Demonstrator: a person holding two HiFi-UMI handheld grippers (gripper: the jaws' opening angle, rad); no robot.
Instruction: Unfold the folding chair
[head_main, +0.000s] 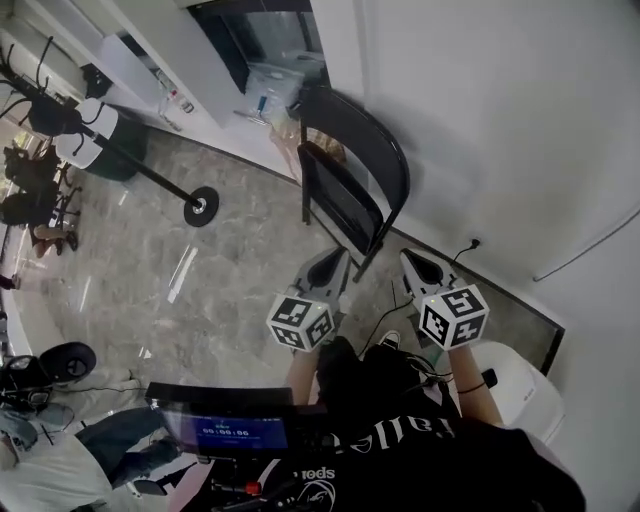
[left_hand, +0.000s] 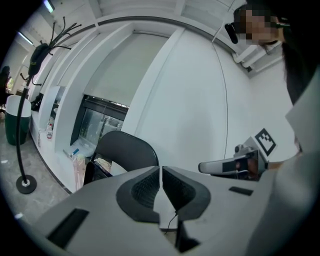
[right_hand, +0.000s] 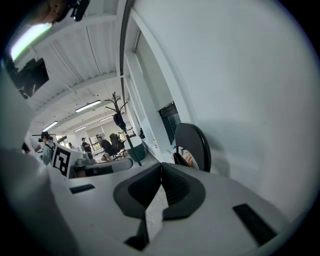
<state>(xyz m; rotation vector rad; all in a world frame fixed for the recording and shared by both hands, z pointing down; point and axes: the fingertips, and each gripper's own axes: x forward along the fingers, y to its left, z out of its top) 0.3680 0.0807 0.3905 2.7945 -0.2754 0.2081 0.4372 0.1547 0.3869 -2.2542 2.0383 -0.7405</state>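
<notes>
A black folding chair (head_main: 350, 170) stands folded flat and leans against the white wall ahead of me. Its rounded backrest shows in the left gripper view (left_hand: 125, 150) and in the right gripper view (right_hand: 195, 142). My left gripper (head_main: 335, 262) is shut and empty, a short way in front of the chair's lower legs. My right gripper (head_main: 412, 262) is also shut and empty, beside it to the right, apart from the chair. Each gripper's own view shows its pads (left_hand: 161, 172) (right_hand: 161, 170) pressed together with nothing between them.
A coat stand with a round base (head_main: 200, 207) stands on the floor to the left, a green bin (head_main: 110, 150) behind it. A black cable (head_main: 390, 310) trails from a wall socket (head_main: 474, 243). A white container (head_main: 515, 385) sits at my right, a screen (head_main: 225, 425) below.
</notes>
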